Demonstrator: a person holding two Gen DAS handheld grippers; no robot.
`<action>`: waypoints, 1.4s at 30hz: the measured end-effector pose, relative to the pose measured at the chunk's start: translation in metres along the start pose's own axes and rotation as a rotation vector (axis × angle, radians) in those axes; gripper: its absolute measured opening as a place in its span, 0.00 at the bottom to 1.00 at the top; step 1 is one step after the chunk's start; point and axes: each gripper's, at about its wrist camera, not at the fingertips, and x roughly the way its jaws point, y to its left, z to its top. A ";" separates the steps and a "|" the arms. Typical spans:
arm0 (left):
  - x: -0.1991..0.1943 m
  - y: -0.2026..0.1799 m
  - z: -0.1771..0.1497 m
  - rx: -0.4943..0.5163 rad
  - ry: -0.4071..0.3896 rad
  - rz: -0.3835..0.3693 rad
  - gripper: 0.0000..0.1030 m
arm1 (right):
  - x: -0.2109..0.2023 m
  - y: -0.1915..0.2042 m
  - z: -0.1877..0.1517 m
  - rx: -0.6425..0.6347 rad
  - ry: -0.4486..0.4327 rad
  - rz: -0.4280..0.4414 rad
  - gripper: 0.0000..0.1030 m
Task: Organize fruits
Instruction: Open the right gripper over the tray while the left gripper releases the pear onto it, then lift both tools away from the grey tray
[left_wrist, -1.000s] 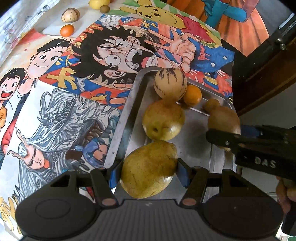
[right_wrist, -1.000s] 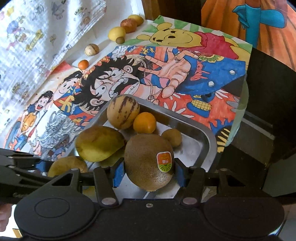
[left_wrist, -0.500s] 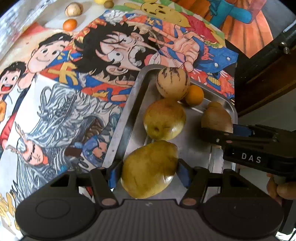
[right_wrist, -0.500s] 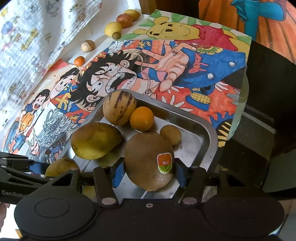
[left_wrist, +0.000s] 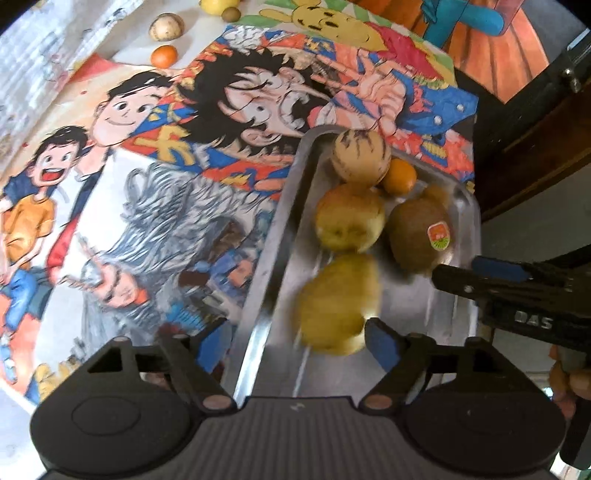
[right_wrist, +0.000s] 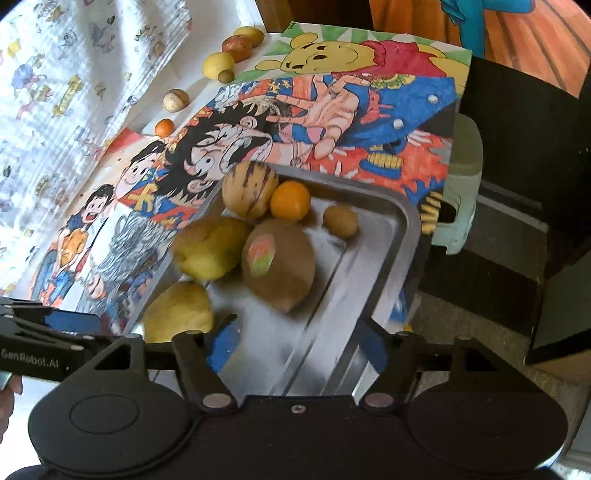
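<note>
A steel tray (left_wrist: 269, 266) (right_wrist: 391, 236) holds a striped melon (left_wrist: 360, 157) (right_wrist: 251, 190), an orange (left_wrist: 399, 176) (right_wrist: 290, 201), a yellow apple (left_wrist: 349, 218) (right_wrist: 210, 251), a small kiwi (right_wrist: 340, 220), a large brown kiwi with a sticker (left_wrist: 421, 236) (right_wrist: 279, 266) and a yellow-green mango (left_wrist: 338, 302) (right_wrist: 177, 312). My left gripper (left_wrist: 297, 339) is open, the mango lying just past its right finger. My right gripper (right_wrist: 295, 339) is open and empty, the large kiwi lying just ahead of it.
The tray sits on a cartoon-printed cloth (left_wrist: 147, 184). Loose fruit lies at the far edge: a small orange (right_wrist: 164, 127), a pale round fruit (right_wrist: 176, 100), a lemon (right_wrist: 218, 64), a reddish fruit (right_wrist: 237, 48). The table edge drops off to the right.
Both grippers have opened. The mango left my left gripper and the large kiwi left my right gripper; both now lie in the tray. Both grippers drew back a little.
</note>
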 end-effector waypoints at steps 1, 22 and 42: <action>-0.002 0.002 -0.004 -0.001 0.005 0.009 0.85 | -0.003 0.001 -0.005 0.007 0.005 0.001 0.76; -0.021 0.014 -0.070 0.159 0.178 0.279 0.99 | -0.004 0.016 -0.062 0.217 0.432 0.053 0.99; -0.014 0.033 -0.091 0.193 0.283 0.344 0.99 | 0.008 0.023 -0.081 0.313 0.562 0.079 0.99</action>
